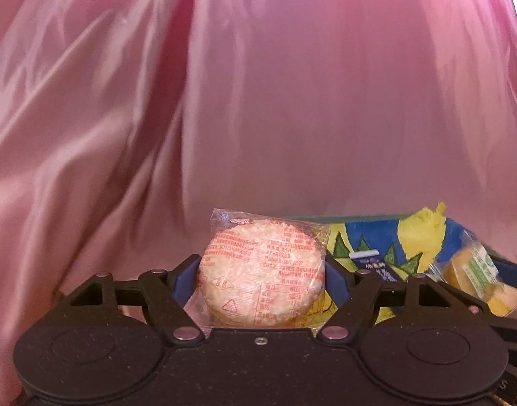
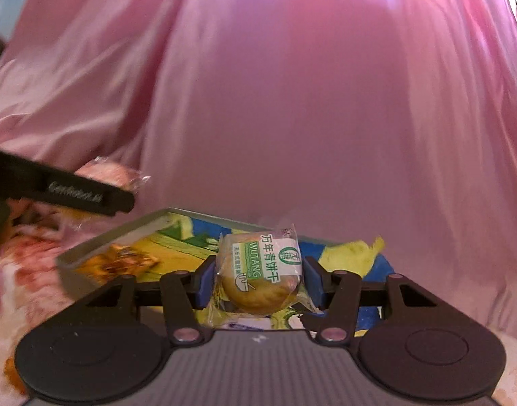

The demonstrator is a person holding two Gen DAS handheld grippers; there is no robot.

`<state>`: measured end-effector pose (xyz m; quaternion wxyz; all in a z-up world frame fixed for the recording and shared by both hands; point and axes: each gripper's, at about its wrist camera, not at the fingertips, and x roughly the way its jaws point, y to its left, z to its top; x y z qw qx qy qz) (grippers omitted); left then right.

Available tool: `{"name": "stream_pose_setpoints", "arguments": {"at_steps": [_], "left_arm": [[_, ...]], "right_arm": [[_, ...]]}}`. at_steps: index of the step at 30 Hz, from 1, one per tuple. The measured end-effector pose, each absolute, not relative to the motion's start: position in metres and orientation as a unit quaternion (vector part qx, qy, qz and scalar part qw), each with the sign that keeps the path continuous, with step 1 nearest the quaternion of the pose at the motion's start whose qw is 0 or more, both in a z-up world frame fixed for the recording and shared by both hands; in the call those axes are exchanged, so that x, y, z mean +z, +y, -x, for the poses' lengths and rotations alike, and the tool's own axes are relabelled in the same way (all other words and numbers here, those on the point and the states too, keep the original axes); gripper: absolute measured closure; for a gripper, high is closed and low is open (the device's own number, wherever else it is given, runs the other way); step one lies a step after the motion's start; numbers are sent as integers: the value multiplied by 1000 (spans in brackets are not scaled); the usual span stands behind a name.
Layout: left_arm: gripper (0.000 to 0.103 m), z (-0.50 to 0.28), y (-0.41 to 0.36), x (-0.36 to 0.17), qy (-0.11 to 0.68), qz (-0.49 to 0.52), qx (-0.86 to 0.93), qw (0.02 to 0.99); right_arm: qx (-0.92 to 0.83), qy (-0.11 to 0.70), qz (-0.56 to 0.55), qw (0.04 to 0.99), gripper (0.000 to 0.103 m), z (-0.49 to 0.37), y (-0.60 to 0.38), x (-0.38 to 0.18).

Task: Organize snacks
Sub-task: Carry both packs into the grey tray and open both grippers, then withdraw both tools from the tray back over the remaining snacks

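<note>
Between our left gripper's (image 1: 261, 279) blue pads we hold a round, pale rice cake (image 1: 261, 272) sealed in a clear wrapper printed with red text; the pads press on both its sides, so the fingers are closed on it. Between our right gripper's (image 2: 258, 279) blue pads sits a smaller golden-brown biscuit (image 2: 258, 277) in a clear wrapper with a white and green label, and those fingers are likewise clamped on its sides.

Just past the biscuit, in the right wrist view, we see a shallow tray (image 2: 99, 242) with a grey rim and a bright blue, yellow and green picture on its floor. An orange-gold wrapped snack (image 2: 129, 260) lies in its near left corner. In the left wrist view a small dark blue sachet (image 1: 377, 267) lies on the tray floor, just right of the rice cake.

Both held snacks hang above the tray, not resting in it. In the right wrist view our left gripper enters from the left edge, carrying the rice cake beside the tray's left corner. Behind everything hangs a glossy pink cloth (image 2: 292, 101), with a floral cover (image 2: 21, 287) under the tray.
</note>
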<state>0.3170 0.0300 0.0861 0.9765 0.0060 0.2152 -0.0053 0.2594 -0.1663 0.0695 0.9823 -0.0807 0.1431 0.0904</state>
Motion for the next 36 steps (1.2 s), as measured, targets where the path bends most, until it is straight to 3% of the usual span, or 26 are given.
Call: {"name": "stream_pose_setpoints", "arguments": {"at_steps": [17,20,23,26,29,36], "left_arm": [[26,-331,27,51,252,-22,-10,967],[23,-329,24,53,256,-26,-12,966],[14,-324,27,57,256,-13,-15,967],[11,-318,32,63,253,8,-16,967],[1,-307,36,71,241,20,-9,970],[1,-267,39,94,185,19,-5,983]], "right_arm": [[104,209,34,972,42,-293,-181,47],[107,217,24,970,38,-293,-183,47],[106,216,27,970,28,-289,-183,48],[106,208,31,972,20,-281,-185,53],[104,194,34,975,14,-271,-187,60],[96,145,37,984,0,-238,-194,85]]}}
